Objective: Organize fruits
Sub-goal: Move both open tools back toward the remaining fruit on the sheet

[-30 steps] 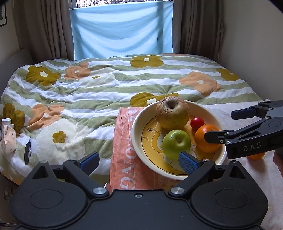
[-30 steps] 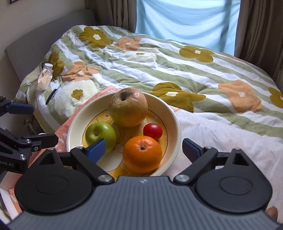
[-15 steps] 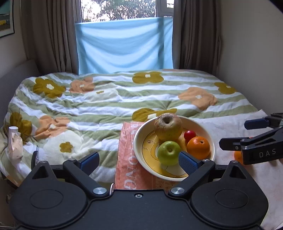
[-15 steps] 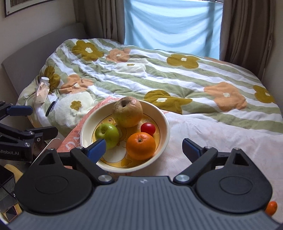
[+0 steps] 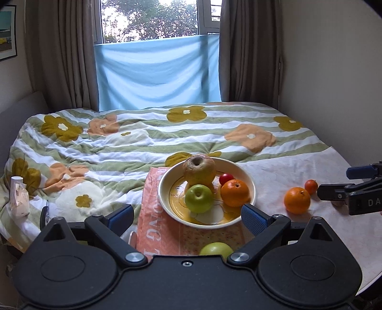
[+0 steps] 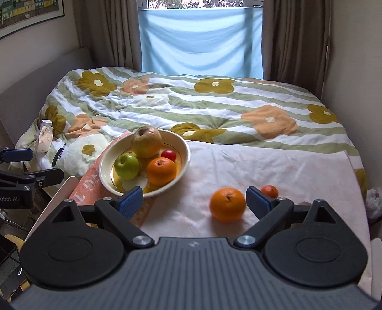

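Loose orange (image 6: 227, 204) lies on the cloth, right of the bowl (image 6: 185, 145), just ahead of the right gripper (image 6: 194, 199) between its spread, empty fingers. Left gripper (image 5: 187, 215), also spread and empty, faces the bowl. Right is nearer.

A bed (image 5: 167, 133) fills most of the room, covered with a quilt (image 6: 214, 105) in green and white stripes with mustard and orange flowers. Behind it is a window (image 5: 150, 19) showing trees and daylight; a light blue cloth (image 5: 157, 71) hangs over its lower part. Brown curtains (image 5: 62, 54) hang on both sides. The walls (image 5: 334, 71) are plain beige, and a framed picture (image 6: 28, 14) hangs on the left wall. A grey headboard (image 6: 47, 71) stands along the left side of the bed
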